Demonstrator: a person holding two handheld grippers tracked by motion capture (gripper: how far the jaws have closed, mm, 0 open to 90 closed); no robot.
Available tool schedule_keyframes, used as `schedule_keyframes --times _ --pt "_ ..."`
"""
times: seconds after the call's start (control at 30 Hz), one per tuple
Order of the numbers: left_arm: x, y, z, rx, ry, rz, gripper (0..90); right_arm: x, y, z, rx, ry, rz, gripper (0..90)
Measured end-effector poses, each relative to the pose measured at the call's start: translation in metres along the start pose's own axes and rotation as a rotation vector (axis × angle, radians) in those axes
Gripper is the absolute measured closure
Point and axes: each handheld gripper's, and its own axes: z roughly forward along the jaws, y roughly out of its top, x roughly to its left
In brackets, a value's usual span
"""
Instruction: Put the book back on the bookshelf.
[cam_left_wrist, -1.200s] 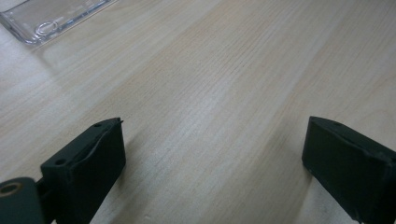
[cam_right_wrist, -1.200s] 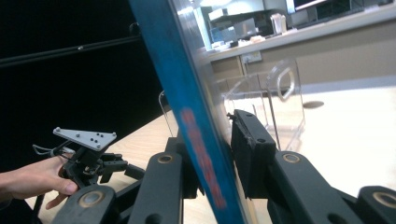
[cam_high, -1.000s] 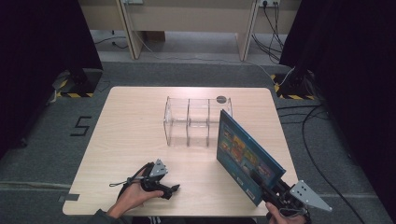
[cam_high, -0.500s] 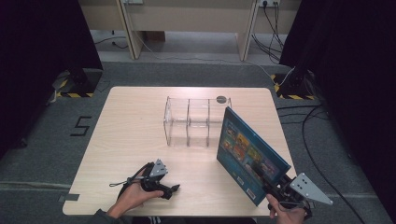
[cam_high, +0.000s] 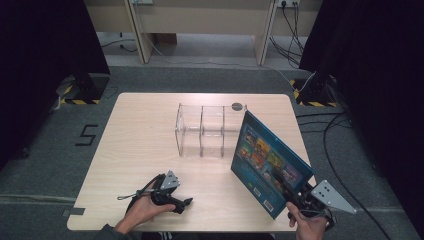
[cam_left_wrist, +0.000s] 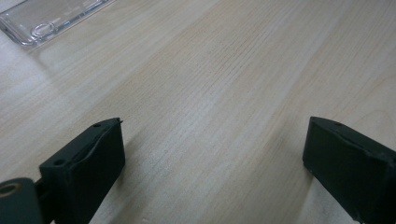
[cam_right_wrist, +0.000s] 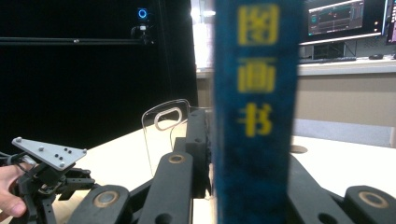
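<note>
Book: a thin blue book (cam_high: 270, 162) with a grid of small coloured pictures on its cover and a barcode near the lower corner; in the right gripper view its blue spine (cam_right_wrist: 254, 112) is showing yellow characters.
Place: it is standing on edge at the near right of the table (cam_high: 140, 135), lifted at the near end.
Right gripper: the right gripper (cam_high: 295, 197) is clamping the book's near lower corner; its jaws have just been closing on the book.
Left gripper: the left gripper (cam_high: 185, 202) is resting at the near left, jaws standing wide apart with only bare table between them.
Around: a clear rack (cam_high: 207, 131) with dividers is standing just left of and beyond the book's far end; a dark round disc (cam_high: 237, 106) is lying behind it.
Axis: the long edge is running from near right to far left, cover facing left.
</note>
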Motion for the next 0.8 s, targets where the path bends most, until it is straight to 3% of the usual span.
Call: schedule_keyframes --times 0.27,0.4,0.8 --pt "0.0000 0.0000 0.0000 0.000 0.000 0.000 4.7 0.0021 -0.0007 0.0035 -0.036 0.014 -0.030 81.0" --pt "-0.0002 0.0000 0.0000 0.000 -0.003 0.003 4.7 0.0067 -0.0011 0.0041 -0.034 0.030 -0.037 80.2" --pt "-0.0003 0.0001 0.0003 -0.001 -0.004 0.005 4.6 0.0000 0.0033 0.0092 -0.022 0.051 -0.044 79.2"
